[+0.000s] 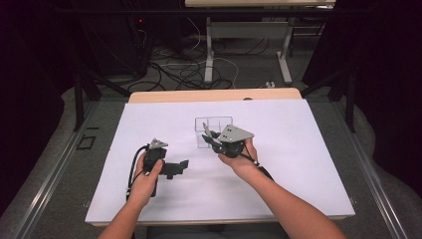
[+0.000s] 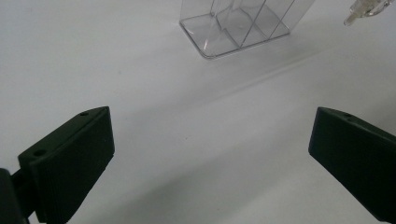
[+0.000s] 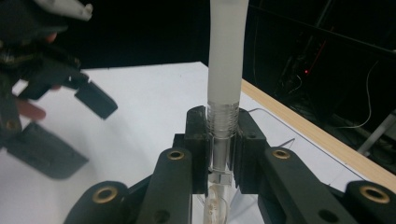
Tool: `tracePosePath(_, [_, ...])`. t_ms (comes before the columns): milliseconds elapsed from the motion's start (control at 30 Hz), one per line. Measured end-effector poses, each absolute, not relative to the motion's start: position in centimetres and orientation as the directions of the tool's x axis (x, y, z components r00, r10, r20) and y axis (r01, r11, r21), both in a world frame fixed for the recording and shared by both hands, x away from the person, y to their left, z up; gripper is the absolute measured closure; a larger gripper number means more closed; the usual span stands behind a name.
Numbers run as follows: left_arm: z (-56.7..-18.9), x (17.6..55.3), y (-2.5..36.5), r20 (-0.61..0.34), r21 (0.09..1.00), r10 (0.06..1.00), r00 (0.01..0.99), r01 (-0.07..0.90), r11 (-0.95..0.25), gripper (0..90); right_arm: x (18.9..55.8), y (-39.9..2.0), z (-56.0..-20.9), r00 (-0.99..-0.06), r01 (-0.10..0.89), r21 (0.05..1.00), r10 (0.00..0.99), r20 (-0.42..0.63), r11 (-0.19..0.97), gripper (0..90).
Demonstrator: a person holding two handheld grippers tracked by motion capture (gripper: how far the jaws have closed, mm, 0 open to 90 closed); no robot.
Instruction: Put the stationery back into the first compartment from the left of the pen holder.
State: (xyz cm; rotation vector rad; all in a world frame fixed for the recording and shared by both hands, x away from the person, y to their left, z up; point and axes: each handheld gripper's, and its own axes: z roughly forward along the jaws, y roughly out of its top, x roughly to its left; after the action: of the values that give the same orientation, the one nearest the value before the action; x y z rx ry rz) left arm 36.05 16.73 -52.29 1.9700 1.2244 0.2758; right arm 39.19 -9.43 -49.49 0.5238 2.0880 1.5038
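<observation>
A clear plastic box with inner dividers stands on the white sheet near the table's middle. My right gripper hovers at the box, shut on a frosted white tube by its clear threaded neck. The tube's pale end is over the box. My left gripper rests lower left of the box, open with nothing between its jaws. In the left gripper view the gripper faces the box, and the tube's clear tip shows at the top right.
The table's wooden far edge borders the sheet. Beyond it are cables on the floor and the white legs of another table. The left gripper appears open at the upper left of the right gripper view.
</observation>
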Motion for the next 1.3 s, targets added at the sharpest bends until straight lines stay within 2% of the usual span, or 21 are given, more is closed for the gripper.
tracePosePath(267, [-52.3, 36.0, 16.9, -0.206, 0.713, 0.838, 0.506, 0.664, -0.225, 0.2, 40.5, -9.0, -48.4, -0.784, 0.079, 0.972, 0.616, -0.076, 0.221, 78.5])
tracePosePath(733, [-52.3, 36.0, 17.3, -0.201, 0.715, 0.839, 0.506, 0.661, -0.228, 0.2, 43.1, -7.5, -46.6, -0.763, 0.117, 0.979, 0.646, -0.019, 0.167, 78.5])
tracePosePath(1300, [-52.4, 36.0, 17.2, -0.206, 0.713, 0.836, 0.509, 0.663, -0.228, 0.2, 45.6, -6.8, -46.9, -0.701, 0.179, 0.980, 0.710, 0.066, 0.086, 78.5])
